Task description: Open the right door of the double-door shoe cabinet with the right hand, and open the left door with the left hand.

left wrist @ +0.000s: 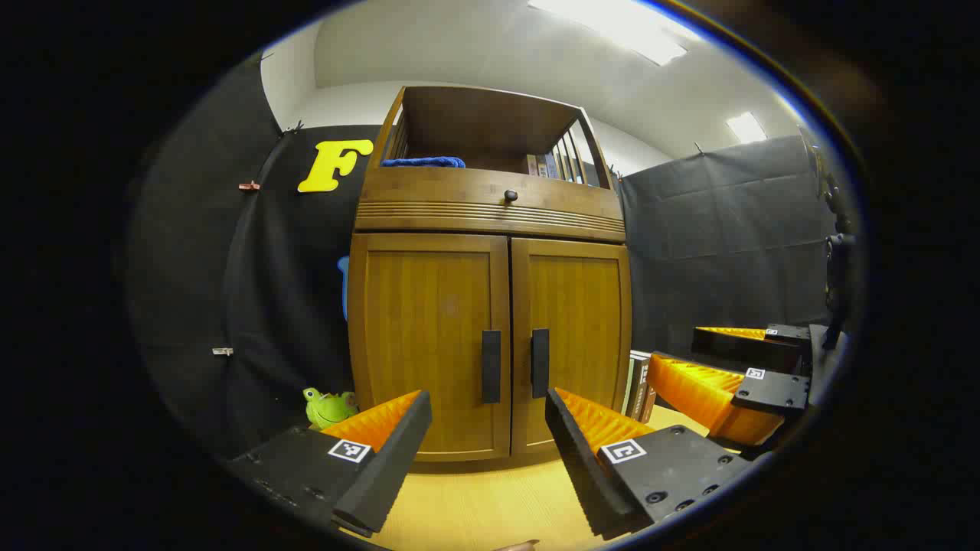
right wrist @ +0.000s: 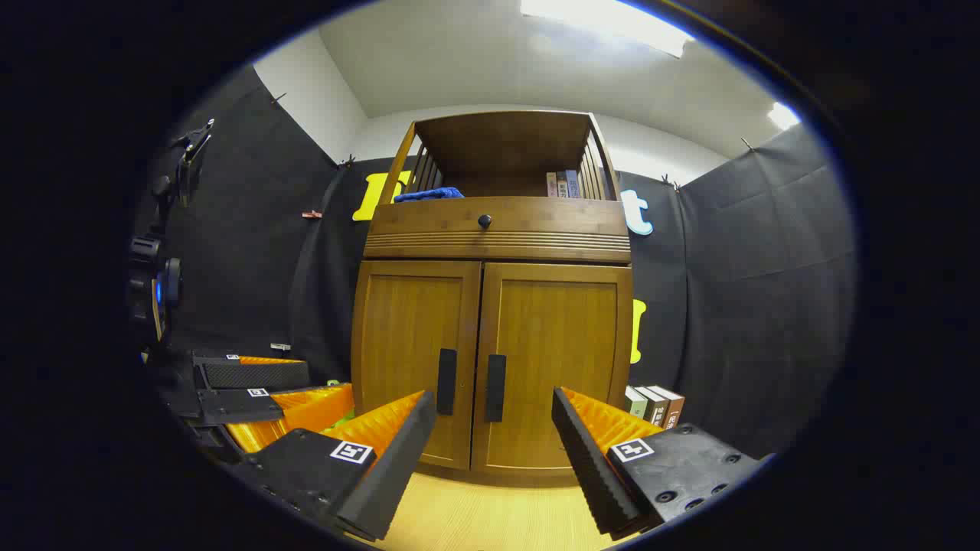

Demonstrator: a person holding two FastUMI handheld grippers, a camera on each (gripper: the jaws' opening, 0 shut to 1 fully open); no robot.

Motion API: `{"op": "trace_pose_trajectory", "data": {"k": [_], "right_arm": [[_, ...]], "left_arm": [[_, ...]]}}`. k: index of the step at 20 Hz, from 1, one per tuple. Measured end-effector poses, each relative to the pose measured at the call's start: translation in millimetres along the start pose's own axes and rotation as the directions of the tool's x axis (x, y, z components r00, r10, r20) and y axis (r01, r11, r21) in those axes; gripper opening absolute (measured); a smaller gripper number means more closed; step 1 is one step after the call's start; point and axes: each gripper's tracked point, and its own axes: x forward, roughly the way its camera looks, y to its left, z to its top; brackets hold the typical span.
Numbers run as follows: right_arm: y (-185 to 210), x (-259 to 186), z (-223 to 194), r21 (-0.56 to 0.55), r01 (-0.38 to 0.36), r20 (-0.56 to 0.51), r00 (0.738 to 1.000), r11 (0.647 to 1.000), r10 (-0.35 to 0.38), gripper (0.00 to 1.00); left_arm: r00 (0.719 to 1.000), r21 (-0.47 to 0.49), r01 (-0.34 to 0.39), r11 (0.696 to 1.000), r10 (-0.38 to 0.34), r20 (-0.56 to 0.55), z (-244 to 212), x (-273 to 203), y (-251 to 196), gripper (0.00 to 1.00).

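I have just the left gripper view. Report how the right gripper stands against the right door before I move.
Observer: In the right gripper view, the right gripper is open and short of the cabinet. The right door handle shows between its fingers, untouched.
Operator: Now tell me what stands beside that door.
Observer: Three books stand upright on the floor by the cabinet's right side, spines facing out.

Open floor (left wrist: pixel 490 497) before shut cabinet doors (left wrist: pixel 490 337)
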Motion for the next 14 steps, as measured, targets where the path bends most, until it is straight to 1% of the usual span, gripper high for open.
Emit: {"op": "trace_pose_trajectory", "data": {"k": [8,9,14], "right_arm": [[-0.7,-2.4,-0.7,0.004,0.0,-0.005,1.0,1.0,0.0,0.96],[-0.8,-2.4,0.5,0.005,0.003,-0.002,1.0,1.0,-0.003,0.95],[-2.7,-1.6,2.5,0.025,0.015,0.008,1.0,1.0,-0.015,0.96]], "left_arm": [[1.0,-0.003,0.0,1.0,0.0,0.002,-0.4,-0.4,3.3,0.93],[1.0,0.0,0.002,1.0,-0.002,0.003,-1.6,-0.2,2.8,0.93],[1.0,0.012,0.009,1.0,-0.009,-0.008,-7.7,0.4,5.1,0.93]]}}
